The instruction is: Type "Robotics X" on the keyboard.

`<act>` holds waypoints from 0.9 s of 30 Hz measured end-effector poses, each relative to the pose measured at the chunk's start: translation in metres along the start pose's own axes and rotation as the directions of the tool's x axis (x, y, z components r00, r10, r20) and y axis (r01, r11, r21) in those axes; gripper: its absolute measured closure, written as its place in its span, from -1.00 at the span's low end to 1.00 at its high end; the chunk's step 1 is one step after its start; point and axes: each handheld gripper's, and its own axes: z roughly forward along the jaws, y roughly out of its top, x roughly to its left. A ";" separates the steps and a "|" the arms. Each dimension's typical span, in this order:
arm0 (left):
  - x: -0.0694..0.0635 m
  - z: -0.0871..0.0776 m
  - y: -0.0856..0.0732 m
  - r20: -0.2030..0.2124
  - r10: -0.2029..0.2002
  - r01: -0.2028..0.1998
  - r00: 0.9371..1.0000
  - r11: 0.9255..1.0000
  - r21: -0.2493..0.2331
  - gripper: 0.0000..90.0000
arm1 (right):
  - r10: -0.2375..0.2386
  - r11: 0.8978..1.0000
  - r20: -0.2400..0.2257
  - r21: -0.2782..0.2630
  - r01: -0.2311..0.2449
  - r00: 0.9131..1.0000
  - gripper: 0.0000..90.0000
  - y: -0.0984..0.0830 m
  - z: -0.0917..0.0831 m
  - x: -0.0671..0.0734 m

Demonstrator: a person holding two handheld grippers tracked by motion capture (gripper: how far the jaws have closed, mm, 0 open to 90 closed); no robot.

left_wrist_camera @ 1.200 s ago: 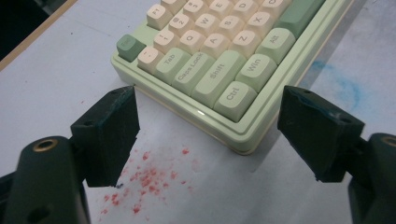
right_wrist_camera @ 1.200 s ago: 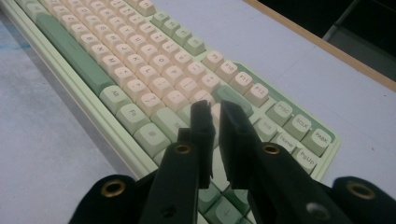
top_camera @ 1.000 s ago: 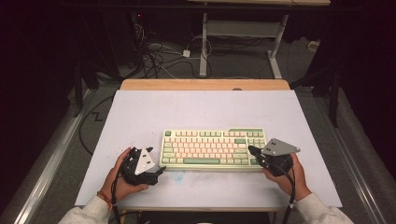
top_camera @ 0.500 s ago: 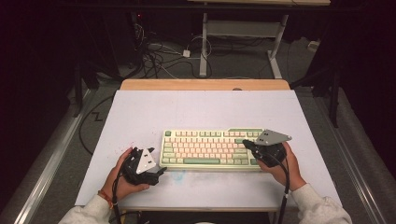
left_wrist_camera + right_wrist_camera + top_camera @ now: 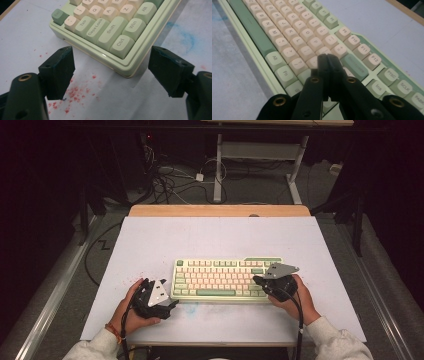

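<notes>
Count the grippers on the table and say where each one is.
2. The left gripper sits off the keyboard's near-left corner, jaws wide open around nothing. The right gripper is over the keyboard's right end, jaws shut, tips above the keys.

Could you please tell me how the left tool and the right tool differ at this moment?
The left tool has its jaws wide open; the right tool has them shut together, empty. The left tool sits on the white mat beside the keyboard, at its Ctrl corner; the right tool is over the keys at the right end. Both are black and hand-held.
</notes>
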 end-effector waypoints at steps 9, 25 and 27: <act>0.000 -0.001 0.000 -0.004 0.002 -0.002 1.000 1.000 0.001 -0.55 | -0.002 0.999 -0.011 0.035 0.002 1.000 1.00 -0.008 0.005 0.003; 0.003 -0.008 0.002 0.036 -0.050 0.052 0.998 0.996 -0.069 -0.29 | 0.003 0.999 -0.009 0.039 -0.003 1.000 1.00 -0.014 0.004 0.002; 0.003 -0.010 0.004 0.038 -0.055 0.057 0.998 0.995 -0.076 -0.12 | 0.005 0.999 -0.008 0.039 -0.004 1.000 1.00 -0.014 0.004 0.002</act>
